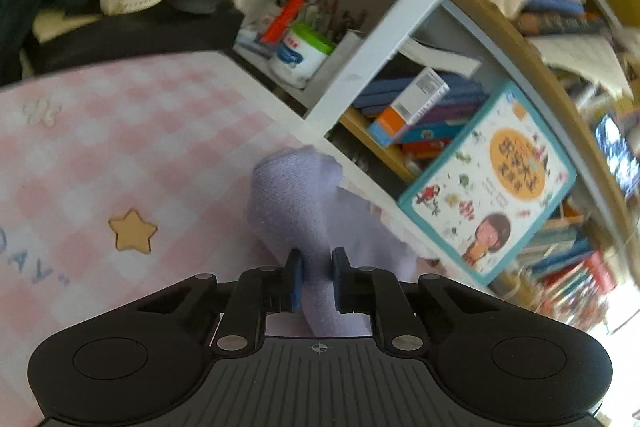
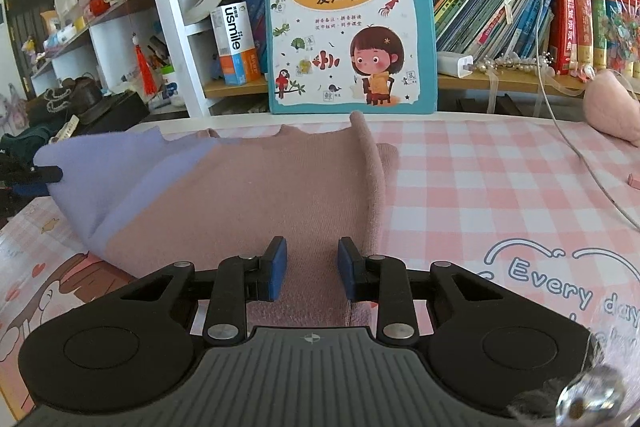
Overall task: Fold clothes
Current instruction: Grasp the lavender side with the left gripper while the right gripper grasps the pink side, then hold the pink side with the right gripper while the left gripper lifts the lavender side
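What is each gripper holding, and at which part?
Left gripper: the garment's lilac section. Right gripper: its pink near edge.

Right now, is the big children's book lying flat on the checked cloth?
No, the children's book stands upright, leaning against the shelf behind the table's edge, beyond the pink garment.

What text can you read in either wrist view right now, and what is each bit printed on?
"识字大王 发声书": teal children's book leaning on the shelf.
"usmile": white and orange box beside that book.
"Every day": pink checked table cover, near right.
"DAY": same cover in the left wrist view, upside down and partly cut off.
Book's small print, book spines and white jar label: too small or blurred.
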Action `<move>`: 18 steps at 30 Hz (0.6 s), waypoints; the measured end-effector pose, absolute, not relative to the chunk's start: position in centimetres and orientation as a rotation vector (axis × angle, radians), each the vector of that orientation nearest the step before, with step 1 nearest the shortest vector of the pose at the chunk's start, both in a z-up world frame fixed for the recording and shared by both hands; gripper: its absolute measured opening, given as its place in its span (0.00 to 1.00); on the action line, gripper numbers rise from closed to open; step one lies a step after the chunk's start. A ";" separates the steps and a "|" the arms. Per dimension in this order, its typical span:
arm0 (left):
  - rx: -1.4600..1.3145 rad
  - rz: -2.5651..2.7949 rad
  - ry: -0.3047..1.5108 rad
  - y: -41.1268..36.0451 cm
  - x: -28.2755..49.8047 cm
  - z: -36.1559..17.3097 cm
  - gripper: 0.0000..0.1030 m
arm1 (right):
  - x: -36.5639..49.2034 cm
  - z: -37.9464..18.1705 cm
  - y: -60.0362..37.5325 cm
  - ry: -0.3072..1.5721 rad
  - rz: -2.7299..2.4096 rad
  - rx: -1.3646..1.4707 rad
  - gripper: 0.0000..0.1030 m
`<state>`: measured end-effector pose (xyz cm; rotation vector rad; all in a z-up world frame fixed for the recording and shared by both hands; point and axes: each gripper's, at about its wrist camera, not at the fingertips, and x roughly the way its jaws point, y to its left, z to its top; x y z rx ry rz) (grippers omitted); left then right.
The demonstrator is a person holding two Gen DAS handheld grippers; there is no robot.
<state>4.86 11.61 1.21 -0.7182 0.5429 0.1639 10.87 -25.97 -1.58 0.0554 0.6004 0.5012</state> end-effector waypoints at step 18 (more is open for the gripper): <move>-1.069 0.210 0.588 14.6 5.9 -4.4 0.20 | 10.7 -1.6 -25.7 0.598 0.505 0.042 0.27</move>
